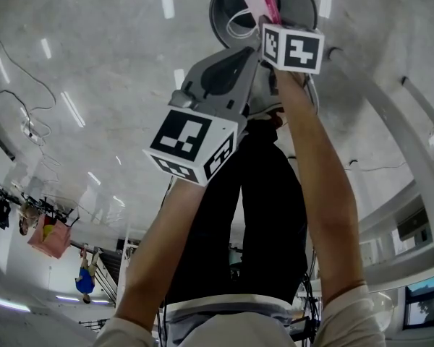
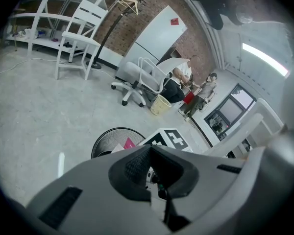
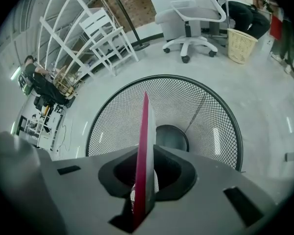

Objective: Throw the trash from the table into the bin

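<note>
A flat pink-and-white wrapper (image 3: 146, 126) stands edge-on between the jaws of my right gripper (image 3: 144, 156), which is shut on it. It hangs right above the round black wire-mesh bin (image 3: 220, 126) on the floor, pointing steeply down into it. In the head view the wrapper (image 1: 260, 2) sticks out past the right gripper (image 1: 266, 22) over the bin (image 1: 228, 9). My left gripper (image 1: 254, 55) sits just beside the right one, shut with nothing in it. In the left gripper view its jaws (image 2: 150, 149) meet, with the bin (image 2: 108, 138) and wrapper (image 2: 129, 143) beyond.
Grey polished floor lies all around the bin. A white office chair (image 3: 188, 13), a straw basket (image 3: 241, 44), a white wooden chair (image 3: 105, 33) and white shelving (image 3: 63, 28) stand further off. People sit at the room's edges (image 2: 193, 89). A cable (image 1: 29, 100) trails on the floor.
</note>
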Action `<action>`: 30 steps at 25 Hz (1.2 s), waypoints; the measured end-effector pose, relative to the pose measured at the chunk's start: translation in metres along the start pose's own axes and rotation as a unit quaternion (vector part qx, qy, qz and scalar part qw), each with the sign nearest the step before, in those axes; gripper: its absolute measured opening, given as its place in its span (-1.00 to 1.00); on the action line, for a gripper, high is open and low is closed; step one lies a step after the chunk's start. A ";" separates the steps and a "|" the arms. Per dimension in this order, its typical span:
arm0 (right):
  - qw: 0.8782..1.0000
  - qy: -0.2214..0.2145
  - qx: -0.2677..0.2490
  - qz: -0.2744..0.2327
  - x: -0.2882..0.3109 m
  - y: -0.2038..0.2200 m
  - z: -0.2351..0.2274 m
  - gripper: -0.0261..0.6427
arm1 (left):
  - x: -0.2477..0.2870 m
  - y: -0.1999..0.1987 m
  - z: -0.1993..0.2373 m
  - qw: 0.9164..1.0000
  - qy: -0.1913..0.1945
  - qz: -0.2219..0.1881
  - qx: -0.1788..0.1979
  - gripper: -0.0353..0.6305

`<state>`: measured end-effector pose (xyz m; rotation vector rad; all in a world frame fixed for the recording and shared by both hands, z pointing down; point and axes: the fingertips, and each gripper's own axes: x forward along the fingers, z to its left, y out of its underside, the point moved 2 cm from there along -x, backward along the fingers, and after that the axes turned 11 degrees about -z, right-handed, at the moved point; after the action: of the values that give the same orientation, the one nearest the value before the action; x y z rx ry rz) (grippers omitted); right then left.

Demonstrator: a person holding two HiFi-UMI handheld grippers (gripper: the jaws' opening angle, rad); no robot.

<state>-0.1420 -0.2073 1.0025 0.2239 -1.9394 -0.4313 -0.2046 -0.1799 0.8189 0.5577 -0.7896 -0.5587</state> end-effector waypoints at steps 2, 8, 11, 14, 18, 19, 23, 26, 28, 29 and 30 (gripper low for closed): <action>1.000 -0.001 -0.002 0.001 0.002 -0.001 0.001 -0.79 | 0.000 0.000 0.001 1.000 0.000 0.000 -0.004 -0.88; 1.000 0.002 -0.007 0.005 0.002 -0.001 0.002 -0.78 | -0.002 -0.003 0.005 1.000 0.002 0.000 -0.010 -0.88; 1.000 0.001 -0.015 0.009 0.002 -0.003 0.007 -0.73 | -0.002 -0.011 0.009 1.000 -0.001 -0.012 -0.021 -0.88; 1.000 -0.004 -0.016 0.014 0.001 -0.001 0.007 -0.61 | 0.000 -0.013 0.009 1.000 -0.005 -0.015 -0.021 -0.88; 1.000 -0.009 -0.019 0.018 -0.002 0.003 0.006 -0.52 | -0.004 -0.012 0.007 1.000 -0.001 -0.015 -0.016 -0.88; 1.000 -0.009 -0.019 0.018 -0.002 0.003 0.006 -0.50 | -0.006 -0.011 0.008 1.000 -0.002 -0.014 -0.016 -0.88; 1.000 -0.009 -0.015 0.016 -0.003 0.004 0.006 -0.41 | -0.012 -0.005 0.012 1.000 -0.008 -0.011 -0.023 -0.88; 1.000 -0.008 -0.020 0.017 -0.004 0.004 0.005 -0.32 | -0.015 -0.002 0.010 1.000 -0.011 -0.010 -0.025 -0.88; 1.000 -0.007 -0.022 0.015 -0.004 0.003 0.005 -0.29 | -0.015 0.000 0.009 1.000 -0.011 -0.010 -0.025 -0.88; 1.000 -0.006 -0.023 0.014 -0.005 0.003 0.006 -0.29 | -0.015 0.000 0.009 1.000 -0.011 -0.010 -0.025 -0.88; 1.000 -0.005 -0.025 0.014 -0.005 0.003 0.005 -0.27 | -0.015 0.000 0.008 1.000 -0.011 -0.011 -0.025 -0.88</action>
<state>-0.1448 -0.2019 0.9977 0.1630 -1.9376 -0.4628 -0.2195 -0.1724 0.8165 0.5156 -0.7890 -0.6036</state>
